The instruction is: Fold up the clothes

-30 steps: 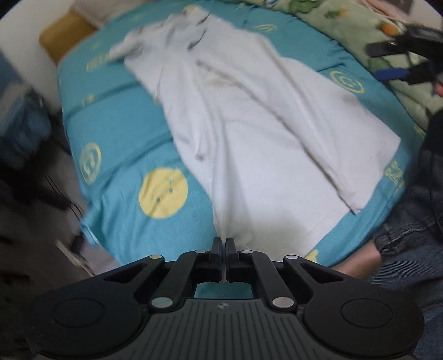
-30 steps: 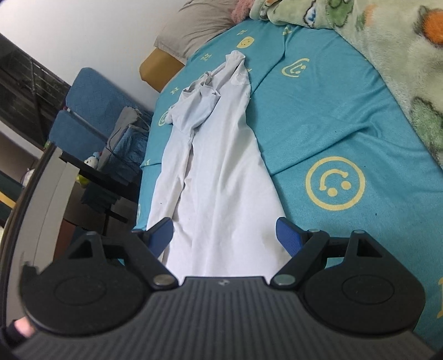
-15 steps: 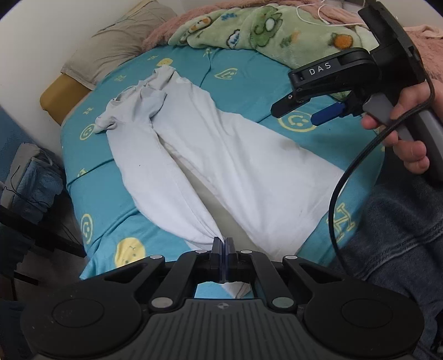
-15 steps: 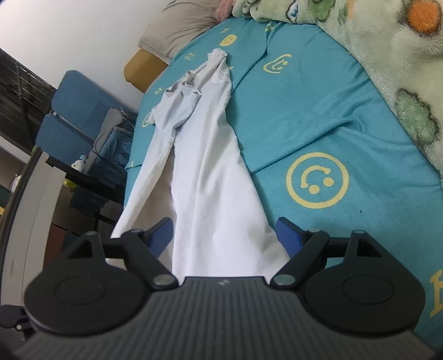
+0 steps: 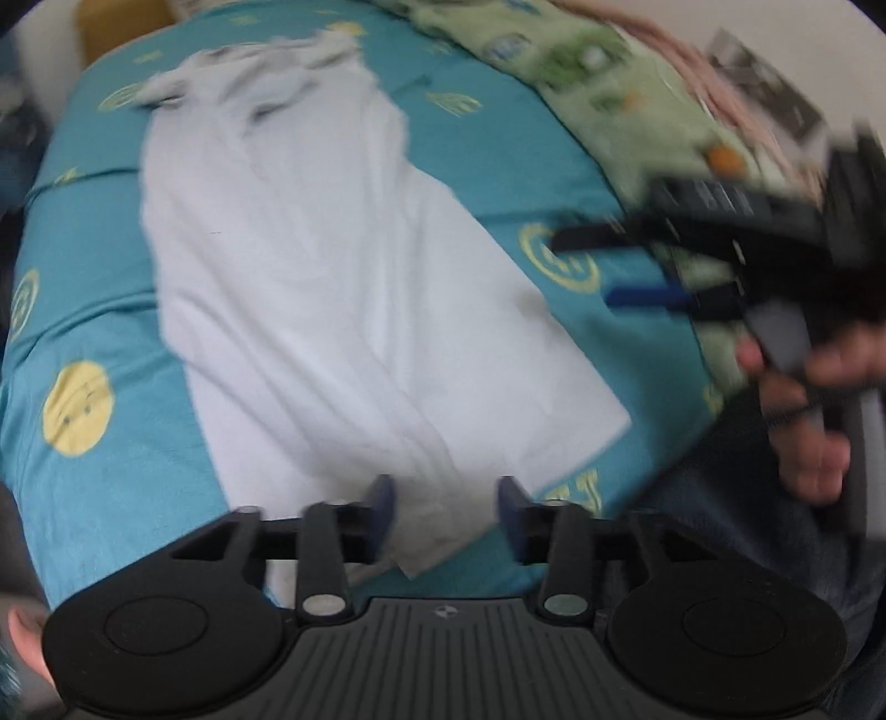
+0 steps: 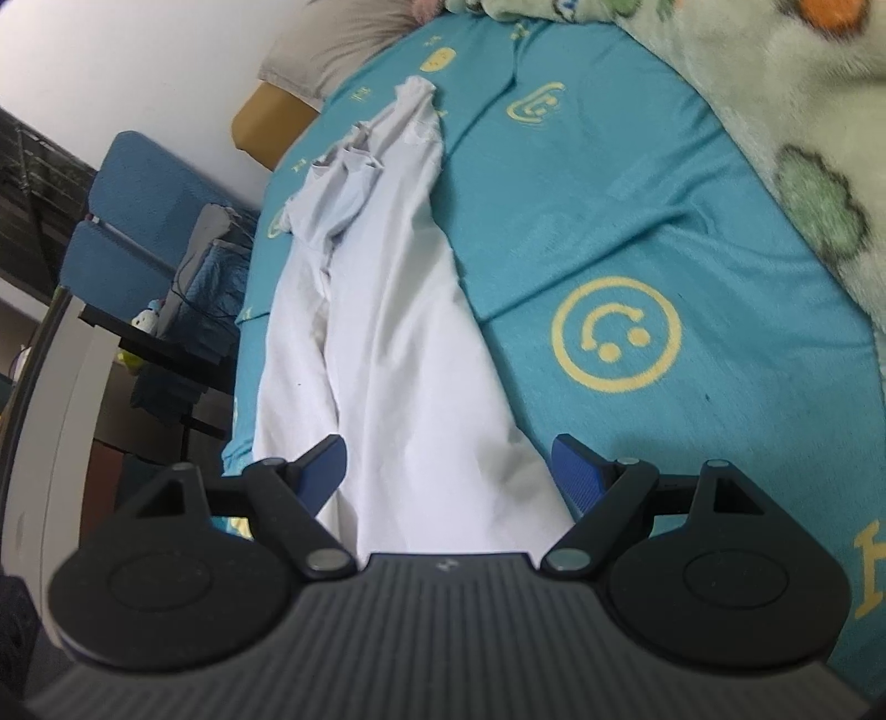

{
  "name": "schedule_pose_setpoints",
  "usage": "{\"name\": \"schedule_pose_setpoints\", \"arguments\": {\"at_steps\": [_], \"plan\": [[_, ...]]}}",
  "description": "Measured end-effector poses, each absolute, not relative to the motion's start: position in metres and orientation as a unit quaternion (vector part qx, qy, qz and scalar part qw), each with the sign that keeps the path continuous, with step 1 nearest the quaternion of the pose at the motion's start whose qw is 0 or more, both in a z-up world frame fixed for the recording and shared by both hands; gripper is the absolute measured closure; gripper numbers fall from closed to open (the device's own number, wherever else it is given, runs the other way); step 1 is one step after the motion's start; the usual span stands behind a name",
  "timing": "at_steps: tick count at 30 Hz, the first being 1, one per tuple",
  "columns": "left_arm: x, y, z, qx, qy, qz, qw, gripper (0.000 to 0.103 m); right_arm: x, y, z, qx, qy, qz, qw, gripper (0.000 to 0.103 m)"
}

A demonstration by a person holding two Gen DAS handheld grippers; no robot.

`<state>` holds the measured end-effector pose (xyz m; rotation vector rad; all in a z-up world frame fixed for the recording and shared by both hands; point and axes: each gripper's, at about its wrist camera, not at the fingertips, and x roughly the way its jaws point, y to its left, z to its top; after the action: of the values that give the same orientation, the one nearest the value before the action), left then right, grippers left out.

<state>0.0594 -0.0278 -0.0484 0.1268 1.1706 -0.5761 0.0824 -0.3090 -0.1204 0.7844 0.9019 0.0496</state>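
A white garment (image 5: 343, 288) lies lengthwise on the teal bed sheet (image 5: 111, 487), folded in from its sides, its bunched top end far from me. It also shows in the right wrist view (image 6: 398, 343). My left gripper (image 5: 446, 512) is open, its fingers just over the garment's near hem, holding nothing. My right gripper (image 6: 448, 471) is open and empty above the near end of the garment. It also shows, blurred, at the right of the left wrist view (image 5: 603, 266), above the sheet beside the garment.
A green fleece blanket (image 6: 775, 99) lies along the bed's right side. A beige pillow (image 6: 332, 50) sits at the head. A blue chair (image 6: 138, 221) and a dark table (image 6: 166, 354) stand off the bed's left edge. My denim-clad leg (image 5: 747, 526) is near right.
My left gripper has opened and let go of the garment's hem, which now lies flat on the sheet. The right gripper has stayed open, shifting slightly.
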Motion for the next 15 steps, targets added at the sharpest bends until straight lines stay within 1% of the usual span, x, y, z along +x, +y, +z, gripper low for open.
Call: {"name": "schedule_pose_setpoints", "arguments": {"at_steps": [1, 2, 3, 4, 8, 13, 15], "plan": [[0.066, -0.016, -0.049, 0.037, 0.548, -0.246, 0.799, 0.047, 0.082, -0.310, -0.122, 0.375, 0.427, 0.023, 0.823, 0.020], [0.072, -0.004, -0.050, 0.014, 0.551, -0.224, 0.804, 0.043, 0.083, -0.311, -0.124, 0.380, 0.429, 0.024, 0.819, 0.021], [0.079, 0.008, -0.051, -0.008, 0.553, -0.202, 0.808, 0.036, 0.083, -0.312, -0.126, 0.385, 0.431, 0.024, 0.816, 0.021], [0.086, 0.020, -0.052, -0.030, 0.555, -0.180, 0.811, 0.033, 0.084, -0.312, -0.128, 0.387, 0.435, 0.024, 0.813, 0.021], [0.107, 0.054, -0.074, -0.090, 0.580, -0.116, 0.801, 0.032, 0.085, -0.313, -0.136, 0.392, 0.450, 0.018, 0.802, 0.021], [0.115, 0.071, -0.098, -0.146, 0.610, -0.090, 0.774, 0.032, 0.085, -0.316, -0.145, 0.407, 0.466, 0.009, 0.785, 0.022], [0.115, 0.071, -0.106, -0.151, 0.621, -0.084, 0.765, 0.032, 0.086, -0.317, -0.150, 0.414, 0.473, 0.007, 0.778, 0.023]]}}
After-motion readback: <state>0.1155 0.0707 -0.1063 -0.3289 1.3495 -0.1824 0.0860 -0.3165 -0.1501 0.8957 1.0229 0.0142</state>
